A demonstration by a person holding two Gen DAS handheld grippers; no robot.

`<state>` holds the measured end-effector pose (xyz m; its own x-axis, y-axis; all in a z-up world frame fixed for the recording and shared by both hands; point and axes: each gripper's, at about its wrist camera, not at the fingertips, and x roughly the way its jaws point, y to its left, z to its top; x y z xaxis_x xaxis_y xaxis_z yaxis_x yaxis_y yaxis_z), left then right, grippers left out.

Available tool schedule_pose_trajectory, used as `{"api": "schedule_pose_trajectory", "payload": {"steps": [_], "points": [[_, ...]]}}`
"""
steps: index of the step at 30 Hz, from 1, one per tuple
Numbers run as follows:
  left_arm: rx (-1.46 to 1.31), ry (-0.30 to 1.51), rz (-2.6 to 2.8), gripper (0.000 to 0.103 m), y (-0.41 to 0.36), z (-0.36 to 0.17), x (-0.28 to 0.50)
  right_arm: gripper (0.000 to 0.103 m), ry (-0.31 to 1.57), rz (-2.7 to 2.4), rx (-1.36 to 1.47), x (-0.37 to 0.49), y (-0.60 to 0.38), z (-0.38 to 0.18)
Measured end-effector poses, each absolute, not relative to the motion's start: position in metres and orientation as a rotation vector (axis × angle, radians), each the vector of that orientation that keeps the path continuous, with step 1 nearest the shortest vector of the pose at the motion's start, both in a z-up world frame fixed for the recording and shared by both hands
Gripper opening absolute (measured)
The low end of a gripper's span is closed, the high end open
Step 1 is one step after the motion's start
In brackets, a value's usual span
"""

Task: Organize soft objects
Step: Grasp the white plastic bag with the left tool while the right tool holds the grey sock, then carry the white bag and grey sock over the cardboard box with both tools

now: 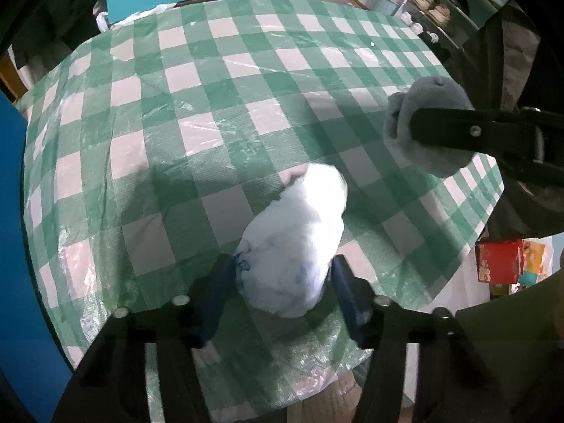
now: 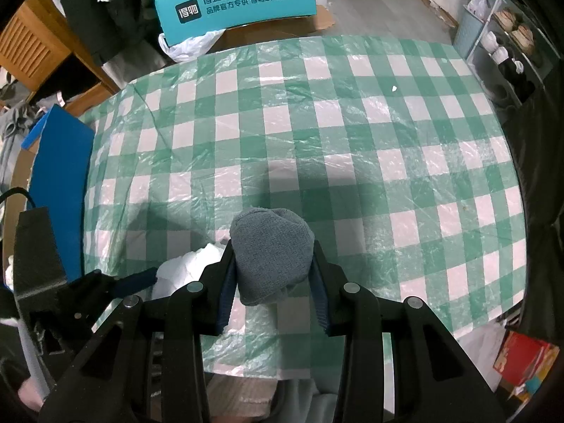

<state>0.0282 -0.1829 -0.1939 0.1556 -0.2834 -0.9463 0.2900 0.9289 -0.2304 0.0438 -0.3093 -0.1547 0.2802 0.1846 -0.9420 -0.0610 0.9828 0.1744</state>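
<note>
So both claws have their hands full here. The left gripper is clamped on a white rolled-up sock bundle, blue pads pressed into both sides of it; the bundle sticks out forward past the fingertips and has some faint blue marks near the left pad. It's held above the green-and-white checked tablecloth, which has a crinkly clear plastic sheet over it.

The right gripper is closed on a grey-blue knit sock ball, squeezed between its two pads, top of the ball poking out ahead of the fingers. In the left wrist view that same grey ball sits off to the right and further ahead of the left claw, with the right gripper's black finger across it. From the right wrist view, the white bundle is just to the left of the right claw, close beside the grey ball, can't tell if they touch.

Far ahead of both claws, past the table edge, there's a teal box with Chinese lettering. A blue board sits off to the left of the table.
</note>
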Motion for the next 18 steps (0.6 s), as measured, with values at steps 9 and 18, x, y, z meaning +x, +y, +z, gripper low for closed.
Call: {"api": "schedule_pose_trajectory", "payload": {"steps": [9, 18], "points": [[-0.009, 1.324, -0.409, 0.043, -0.179, -0.190, 0.028, 0.037, 1.281, 0.168, 0.112, 0.044, -0.309, -0.155], [-0.057, 1.272, -0.371, 0.040, -0.164, -0.174, 0.030, 0.037, 1.265, 0.175, 0.111, 0.043, -0.306, -0.148]]}}
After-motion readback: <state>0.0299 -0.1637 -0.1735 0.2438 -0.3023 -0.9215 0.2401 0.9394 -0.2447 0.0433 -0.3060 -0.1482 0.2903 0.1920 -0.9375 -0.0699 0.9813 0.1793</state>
